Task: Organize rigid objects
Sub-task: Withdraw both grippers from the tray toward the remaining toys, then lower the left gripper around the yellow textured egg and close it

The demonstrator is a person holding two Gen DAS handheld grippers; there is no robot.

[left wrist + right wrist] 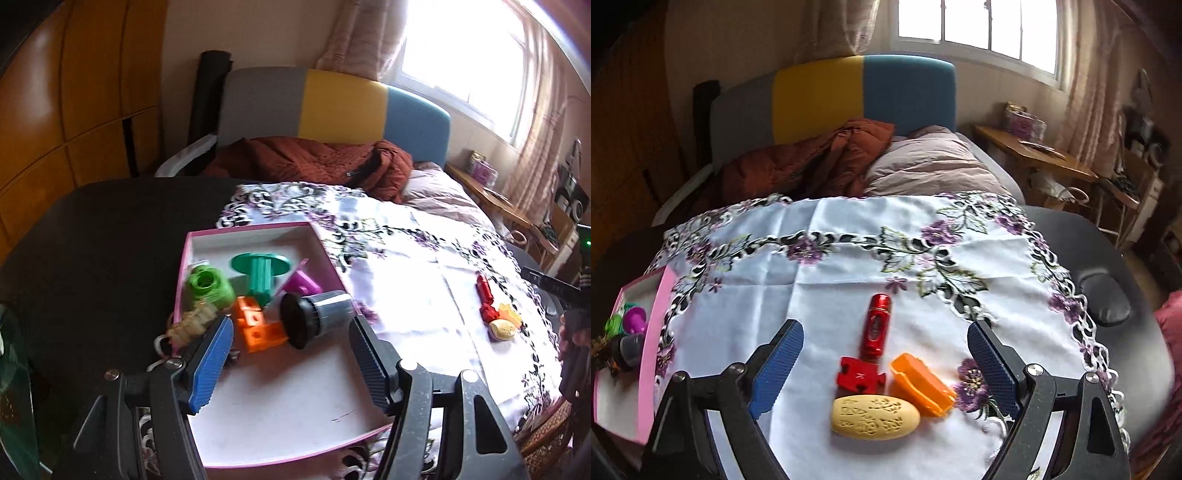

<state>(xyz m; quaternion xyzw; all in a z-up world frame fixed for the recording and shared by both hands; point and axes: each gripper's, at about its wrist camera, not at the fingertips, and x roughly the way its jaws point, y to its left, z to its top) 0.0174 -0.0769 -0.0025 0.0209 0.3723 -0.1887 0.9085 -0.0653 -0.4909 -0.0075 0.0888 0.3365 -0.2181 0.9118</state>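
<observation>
A dark table (92,240) carries a white cloth with purple flower embroidery (849,258), and a pink-rimmed box (255,230) sits at the cloth's left edge. Inside the box lie a green spool (260,271), a light green piece (208,286), a magenta piece (303,284), an orange block (256,326) and a dark cylinder with a black cap (317,317), all crowded toward its far left corner. The left gripper (291,354) hangs over the box with its 2 fingers apart and nothing between them. Near the cloth's right edge, 4 things lie close together: a red cylinder (875,326), a red puzzle piece (860,376), an orange clip (921,386) and a yellow oval (875,417). The right gripper (886,365) stands above them, fingers spread wide, gripping nothing.
</observation>
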